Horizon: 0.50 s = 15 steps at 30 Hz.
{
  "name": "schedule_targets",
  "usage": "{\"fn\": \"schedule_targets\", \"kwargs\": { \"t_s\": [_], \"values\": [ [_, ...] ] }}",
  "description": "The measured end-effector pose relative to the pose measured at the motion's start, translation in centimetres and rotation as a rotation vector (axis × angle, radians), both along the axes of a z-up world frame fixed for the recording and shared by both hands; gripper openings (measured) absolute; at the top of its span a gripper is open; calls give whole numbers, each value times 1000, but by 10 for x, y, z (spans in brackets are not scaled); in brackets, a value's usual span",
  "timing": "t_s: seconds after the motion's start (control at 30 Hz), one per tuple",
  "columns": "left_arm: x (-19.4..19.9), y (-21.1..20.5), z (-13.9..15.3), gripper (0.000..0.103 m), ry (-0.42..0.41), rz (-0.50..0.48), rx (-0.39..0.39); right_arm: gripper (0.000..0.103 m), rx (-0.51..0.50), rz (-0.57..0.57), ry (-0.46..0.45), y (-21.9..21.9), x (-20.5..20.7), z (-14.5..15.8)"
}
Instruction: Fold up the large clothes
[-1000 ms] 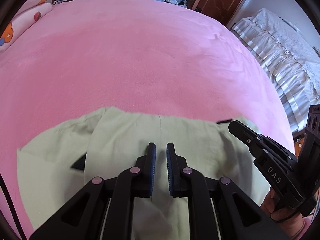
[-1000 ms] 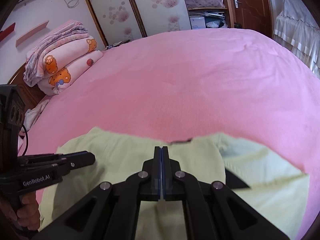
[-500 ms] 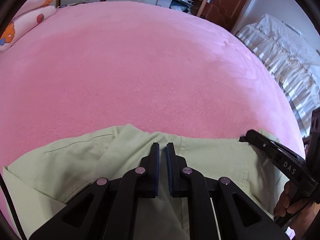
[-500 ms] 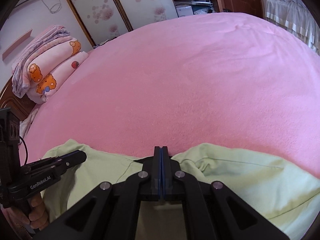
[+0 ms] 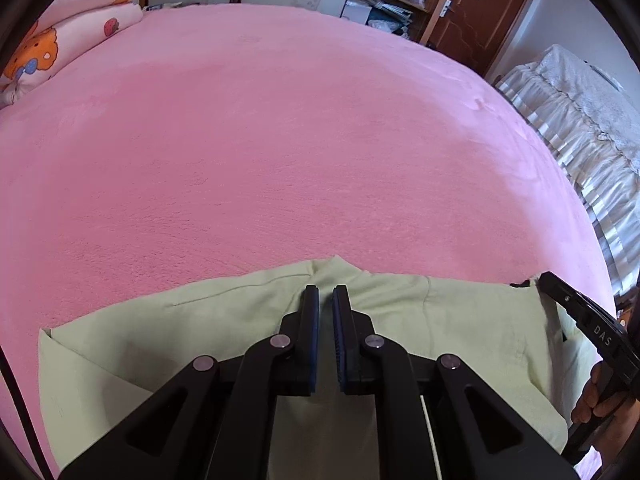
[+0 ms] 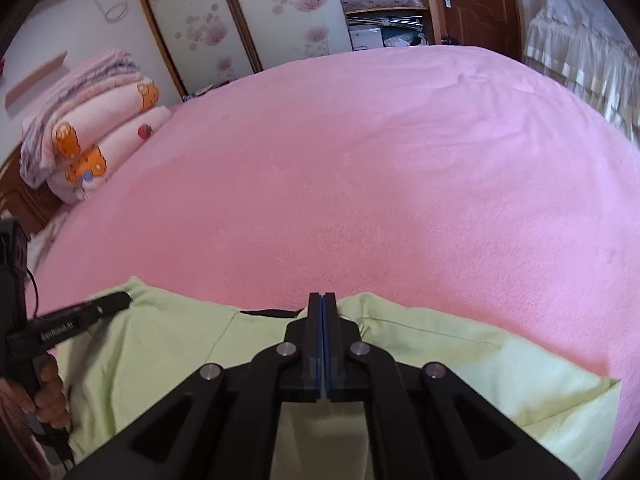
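Both the left gripper [image 5: 326, 294] and right gripper [image 6: 322, 300] pinch the light green shirt [image 5: 200, 328], which could slip free and spoil the fold if either pinch is weak.

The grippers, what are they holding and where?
Both the left gripper and right gripper pinch the green garment along its far folded edge.

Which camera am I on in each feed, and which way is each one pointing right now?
Left wrist: on the left gripper, angled down across the pink bed; own fingers pinch the green garment; right gripper and its hand at the right edge.
Right wrist: on the right gripper, same heading; jaws shut on the garment's edge; left gripper and hand at left.
Shared: bed, garment, folded quilts, brown door.
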State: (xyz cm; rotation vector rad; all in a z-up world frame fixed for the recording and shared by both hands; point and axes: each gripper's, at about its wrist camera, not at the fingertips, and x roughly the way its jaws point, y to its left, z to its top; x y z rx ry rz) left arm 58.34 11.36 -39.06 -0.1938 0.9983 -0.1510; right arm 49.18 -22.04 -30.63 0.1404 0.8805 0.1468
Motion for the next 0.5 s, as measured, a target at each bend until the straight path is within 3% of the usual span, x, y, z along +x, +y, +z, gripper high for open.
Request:
{"fn": "schedule_targets", "kwargs": {
  "t_s": [0.2, 0.5],
  "values": [
    [16, -5, -7, 7, 27, -22, 42, 0, 33, -24, 53, -7, 15, -20],
    [10, 14, 5, 7, 23, 34, 42, 0, -1, -87, 24, -23, 2, -2]
  ]
}}
